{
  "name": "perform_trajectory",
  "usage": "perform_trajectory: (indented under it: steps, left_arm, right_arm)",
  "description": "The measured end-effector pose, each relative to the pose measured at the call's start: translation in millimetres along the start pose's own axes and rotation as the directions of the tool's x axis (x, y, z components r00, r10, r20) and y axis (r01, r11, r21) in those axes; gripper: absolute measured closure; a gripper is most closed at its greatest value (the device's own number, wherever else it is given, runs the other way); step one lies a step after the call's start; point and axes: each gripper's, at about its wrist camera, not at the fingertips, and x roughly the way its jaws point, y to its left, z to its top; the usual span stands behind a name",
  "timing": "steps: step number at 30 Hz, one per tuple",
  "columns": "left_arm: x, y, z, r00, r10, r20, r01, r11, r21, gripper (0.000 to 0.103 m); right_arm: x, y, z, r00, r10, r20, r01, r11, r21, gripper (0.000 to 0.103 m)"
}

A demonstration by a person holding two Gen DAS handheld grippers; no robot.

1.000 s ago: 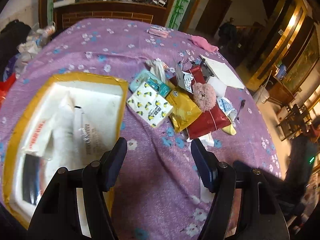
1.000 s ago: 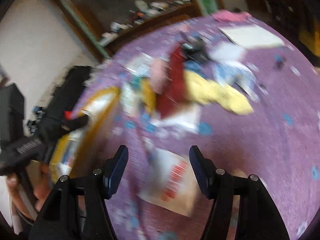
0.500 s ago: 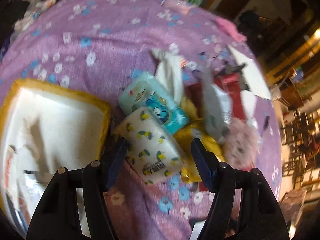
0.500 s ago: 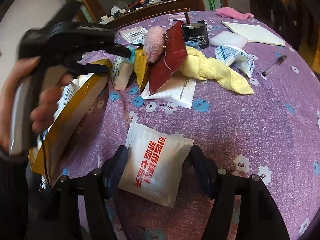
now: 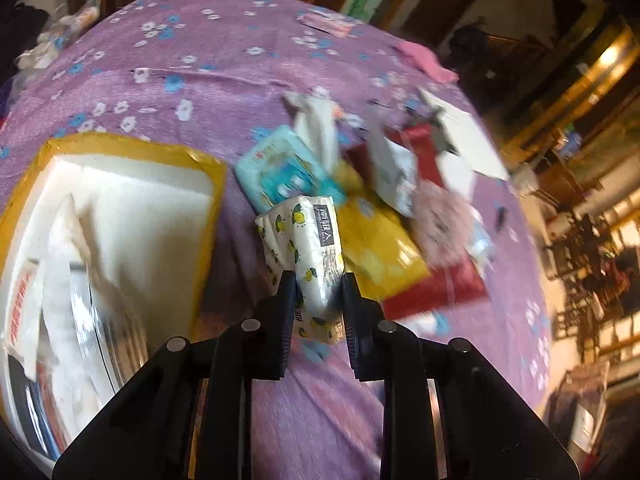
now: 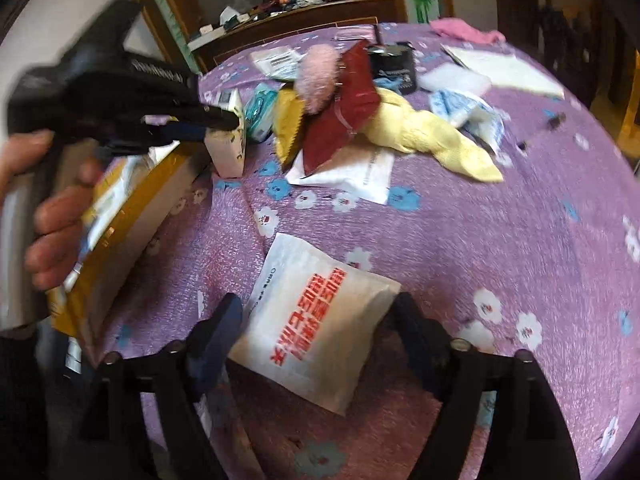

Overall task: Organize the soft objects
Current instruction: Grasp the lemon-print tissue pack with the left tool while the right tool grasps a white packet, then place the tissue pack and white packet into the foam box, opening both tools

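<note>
Purple flowered tablecloth [image 5: 192, 92] carries one heap just beyond the left gripper [image 5: 318, 292]: teal pack [image 5: 280, 172], yellow pouch [image 5: 380, 248], red pouch [image 6: 344, 112], pink plush [image 6: 318, 76], yellow towel [image 6: 436, 136]. Yellow-edged box [image 5: 132, 148] to its left. Left jaws closing, pinching one lemon-print tissue pack [image 5: 308, 240]. Right gripper [image 6: 316, 320] spreading wider, straddling one white red-lettered pack [image 6: 316, 320] flat on the cloth, pads clear
</note>
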Motion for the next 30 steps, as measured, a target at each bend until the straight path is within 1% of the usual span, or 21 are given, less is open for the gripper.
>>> perform_trajectory:
  steps: [2, 3, 5, 6, 7, 10, 12, 14, 16, 17, 19, 22, 23, 25, 27, 29, 30]
  left_arm:
    - [-8, -3, -12, 1.0, -0.018, -0.001, 0.018, 1.0, 0.022, 0.082]
    - [-15, -5, -18, 0.999, -0.033, 0.005, 0.033, 0.999, 0.033, 0.082]
    - [-30, -5, -33, 0.998, -0.059, 0.02, 0.058, 0.997, 0.052, 0.082]
    - [-36, -6, -36, 0.997, -0.068, 0.026, 0.066, 0.996, 0.058, 0.082]
    - [-44, -5, -44, 0.997, -0.072, 0.032, 0.071, 0.996, 0.058, 0.082]
    - [-62, 1, -59, 0.994, -0.092, 0.053, 0.09, 0.995, 0.048, 0.082]
    - [-75, 4, -68, 0.993, -0.091, 0.08, 0.088, 0.996, 0.032, 0.082]
    - [-86, 11, -76, 0.99, -0.094, 0.103, 0.093, 0.996, 0.012, 0.082]
    - [-93, 18, -83, 0.989, -0.093, 0.114, 0.094, 0.995, -0.009, 0.082]
    - [-98, 24, -86, 0.988, -0.092, 0.12, 0.096, 0.995, -0.024, 0.082]
    - [-112, 36, -93, 0.987, -0.082, 0.138, 0.09, 0.995, -0.051, 0.082]
    - [-140, 51, -101, 0.983, -0.056, 0.173, 0.069, 0.995, -0.072, 0.082]
    - [-154, 57, -102, 0.981, -0.037, 0.188, 0.054, 0.995, -0.085, 0.082]
    - [-172, 62, -102, 0.976, -0.01, 0.219, 0.031, 0.995, -0.092, 0.082]
    - [-193, 69, -99, 0.964, 0.026, 0.265, 0.0, 0.995, -0.099, 0.082]
    - [-198, 77, -92, 0.958, 0.053, 0.283, -0.024, 0.994, -0.103, 0.082]
    - [-197, 81, -89, 0.956, 0.067, 0.285, -0.038, 0.994, -0.106, 0.082]
  right_arm:
    - [3, 6, -2, 0.998, -0.057, 0.011, 0.058, 0.998, -0.032, 0.023]
    - [3, 9, -5, 0.996, -0.081, 0.021, 0.082, 0.995, -0.048, 0.025]
    - [1, 12, -10, 0.993, -0.112, 0.041, 0.114, 0.991, -0.067, 0.034]
    - [-3, 10, -12, 0.994, -0.1, 0.047, 0.103, 0.992, -0.068, 0.045]
    - [-6, 8, -14, 0.995, -0.087, 0.05, 0.09, 0.994, -0.06, 0.05]
    - [-9, 6, -18, 0.995, -0.077, 0.056, 0.08, 0.995, -0.053, 0.055]
    - [-15, -1, -22, 0.998, -0.006, 0.056, 0.007, 1.0, -0.005, 0.057]
    - [-24, 0, -23, 0.998, 0.024, 0.061, -0.025, 0.999, 0.022, 0.058]
    - [-33, -5, -26, 0.992, 0.099, 0.074, -0.104, 0.993, 0.055, 0.058]
    - [-39, -6, -27, 0.99, 0.115, 0.085, -0.121, 0.991, 0.064, 0.058]
    - [-51, -1, -27, 0.988, 0.107, 0.109, -0.114, 0.992, 0.057, 0.058]
    - [-63, 5, -18, 0.983, 0.13, 0.131, -0.139, 0.989, 0.059, 0.058]
    - [-67, 8, -12, 0.979, 0.155, 0.135, -0.164, 0.985, 0.058, 0.058]
    - [-77, 13, -1, 0.96, 0.232, 0.156, -0.244, 0.968, 0.063, 0.058]
    - [-91, 25, 14, 0.95, 0.245, 0.193, -0.257, 0.966, 0.038, 0.058]
    - [-98, 36, 31, 0.932, 0.287, 0.22, -0.294, 0.956, 0.003, 0.058]
    - [-98, 43, 40, 0.927, 0.297, 0.228, -0.302, 0.953, -0.015, 0.058]
